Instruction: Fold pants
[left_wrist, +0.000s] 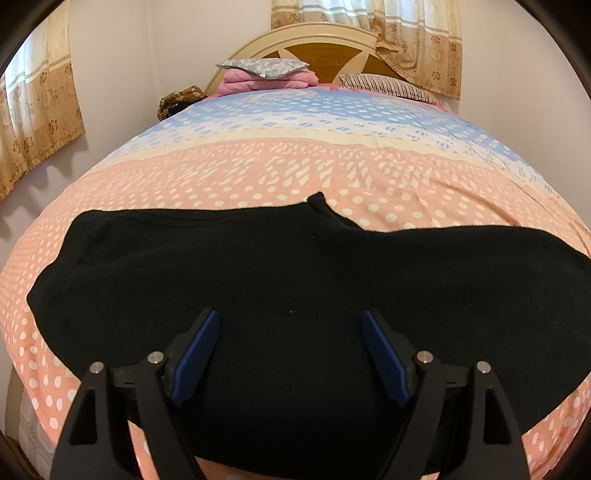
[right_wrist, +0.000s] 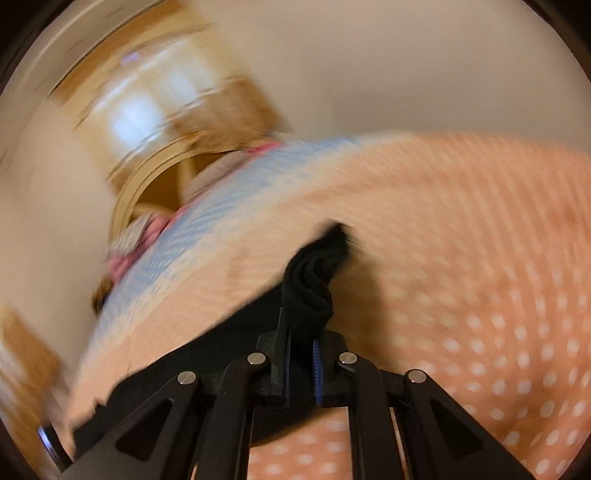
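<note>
Black pants (left_wrist: 295, 280) lie spread across the near part of the bed, filling the lower half of the left wrist view. My left gripper (left_wrist: 290, 317) is open, its blue-padded fingers (left_wrist: 199, 350) hovering just over the black cloth with nothing between them. My right gripper (right_wrist: 302, 332) is shut on a bunched fold of the black pants (right_wrist: 310, 284), which sticks out past the fingertips; more black cloth trails down to the left. The right wrist view is strongly blurred.
The bed has a pink, cream and blue dotted cover (left_wrist: 295, 166). Pillows and a folded pink blanket (left_wrist: 266, 79) lie against the headboard (left_wrist: 317, 44). Curtains (left_wrist: 37, 122) hang left and right of it. Walls close in on both sides.
</note>
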